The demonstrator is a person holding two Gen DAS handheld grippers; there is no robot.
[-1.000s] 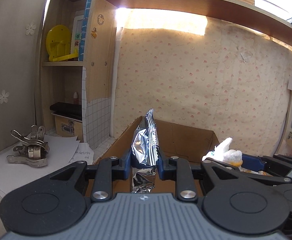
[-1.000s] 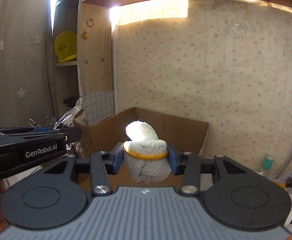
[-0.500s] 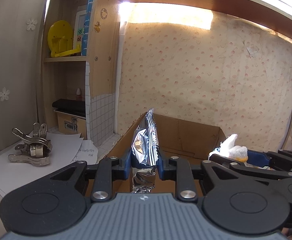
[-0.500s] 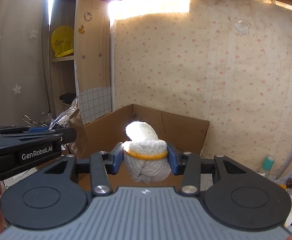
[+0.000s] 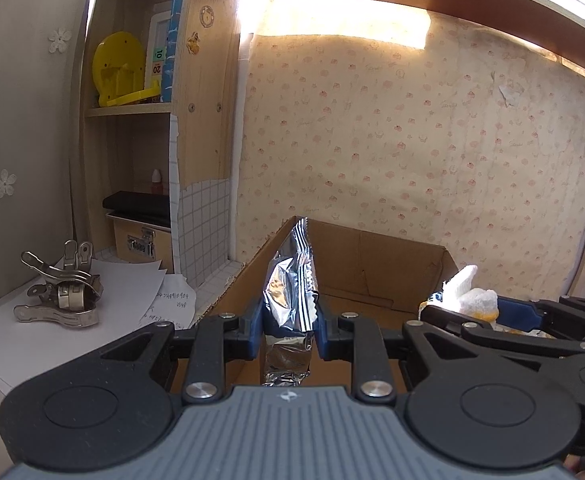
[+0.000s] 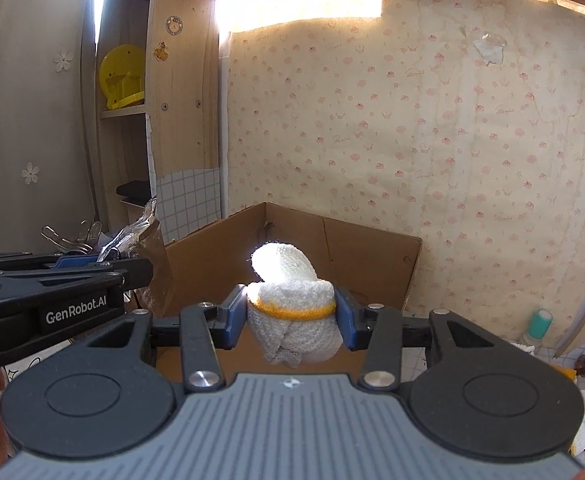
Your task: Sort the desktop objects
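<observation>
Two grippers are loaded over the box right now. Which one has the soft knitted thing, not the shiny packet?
The right gripper: it clamps the rolled white glove with the yellow band. The left gripper pinches the silver foil packet upright by the cardboard box.

Crinkled foil packet (image 5: 290, 292) gleaming mirror-bright at twelve o'clock — matt black plastic left tongs (image 5: 288, 330) around it. Right tongs (image 6: 291, 322) pinch a nubbly white knit glove (image 6: 292, 316) with a yellow band. Dull brown cardboard box (image 6: 332, 236) behind; shiny steel clips (image 5: 62, 294) at nine on smooth white paper (image 5: 132, 280).
</observation>
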